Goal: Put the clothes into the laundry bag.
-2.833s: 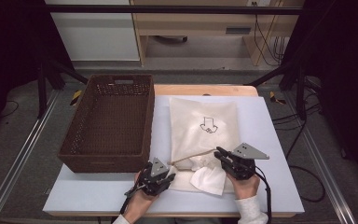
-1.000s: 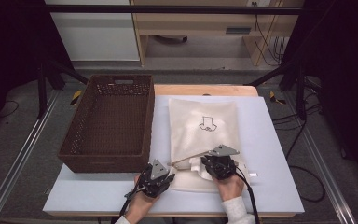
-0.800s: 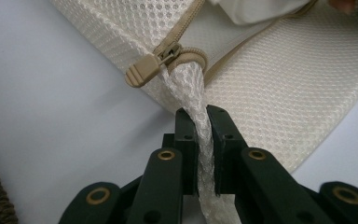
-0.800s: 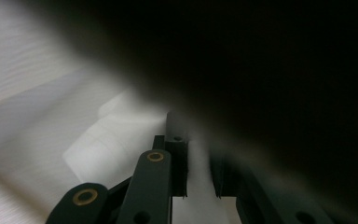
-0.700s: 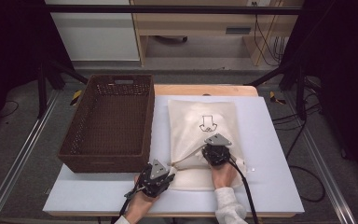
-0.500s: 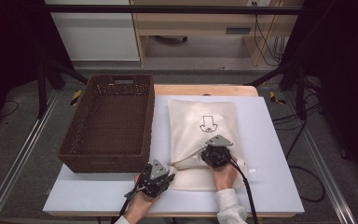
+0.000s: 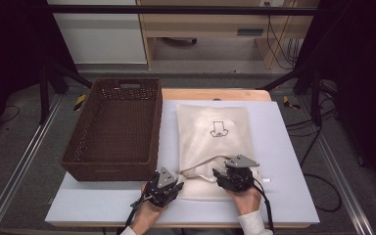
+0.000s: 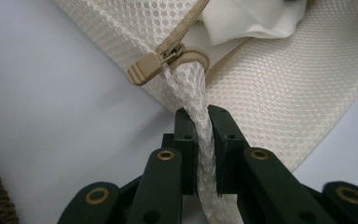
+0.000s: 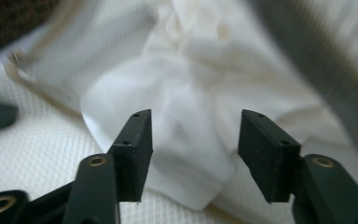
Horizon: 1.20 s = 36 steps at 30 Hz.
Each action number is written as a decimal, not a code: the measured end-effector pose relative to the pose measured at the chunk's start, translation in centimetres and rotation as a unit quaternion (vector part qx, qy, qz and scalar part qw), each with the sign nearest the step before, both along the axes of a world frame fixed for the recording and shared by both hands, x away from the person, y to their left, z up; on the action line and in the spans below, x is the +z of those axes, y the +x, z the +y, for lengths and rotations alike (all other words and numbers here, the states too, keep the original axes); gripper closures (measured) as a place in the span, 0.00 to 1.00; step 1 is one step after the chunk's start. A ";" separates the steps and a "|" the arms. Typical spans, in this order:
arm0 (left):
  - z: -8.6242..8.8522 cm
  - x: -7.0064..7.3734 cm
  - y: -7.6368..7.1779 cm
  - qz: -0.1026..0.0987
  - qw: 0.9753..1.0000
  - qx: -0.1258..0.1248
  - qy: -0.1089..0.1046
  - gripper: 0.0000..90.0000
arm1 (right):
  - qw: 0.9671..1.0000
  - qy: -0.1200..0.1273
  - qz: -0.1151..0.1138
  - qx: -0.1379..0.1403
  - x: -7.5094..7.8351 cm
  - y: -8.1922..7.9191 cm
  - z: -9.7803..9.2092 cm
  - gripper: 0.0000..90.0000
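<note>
A cream mesh zip bag (image 7: pixel 215 132) lies flat on the table, its open end toward me. My left gripper (image 7: pixel 177 185) is shut on the bag's near corner (image 8: pixel 200 140), just below the tan zipper pull (image 8: pixel 144 72). White cloth (image 8: pixel 256 18) lies inside the bag's opening. My right gripper (image 7: pixel 219 174) rests on the bag's near end, a short way right of the left one. Its jaws (image 9: pixel 195 130) stand open, with the white cloth (image 9: pixel 186 154) just ahead of the tips, not pinched.
A deep brown wicker basket (image 7: pixel 112 161) stands at the table's left, close to the left gripper. The white tabletop (image 7: pixel 284 161) shows right of the bag. A wooden strip (image 7: pixel 215 94) runs along the far edge.
My right gripper moved left onto the bag, pushed forward into its opening, then drew back toward me. The white cloth that lay loose at the bag's mouth is now mostly inside. The left gripper kept still.
</note>
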State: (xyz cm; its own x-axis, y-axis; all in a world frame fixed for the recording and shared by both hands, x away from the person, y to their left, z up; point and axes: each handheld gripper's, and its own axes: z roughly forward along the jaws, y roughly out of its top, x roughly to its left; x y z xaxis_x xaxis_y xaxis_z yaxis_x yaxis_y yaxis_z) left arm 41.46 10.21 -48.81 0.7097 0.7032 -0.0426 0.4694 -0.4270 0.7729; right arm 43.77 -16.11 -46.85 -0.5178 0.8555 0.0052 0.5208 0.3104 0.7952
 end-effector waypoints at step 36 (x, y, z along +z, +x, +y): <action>0.3 1.1 0.5 0.008 1.000 0.014 -0.022 0.62 | 0.998 0.033 -0.050 -0.006 2.6 -2.1 -3.8 0.62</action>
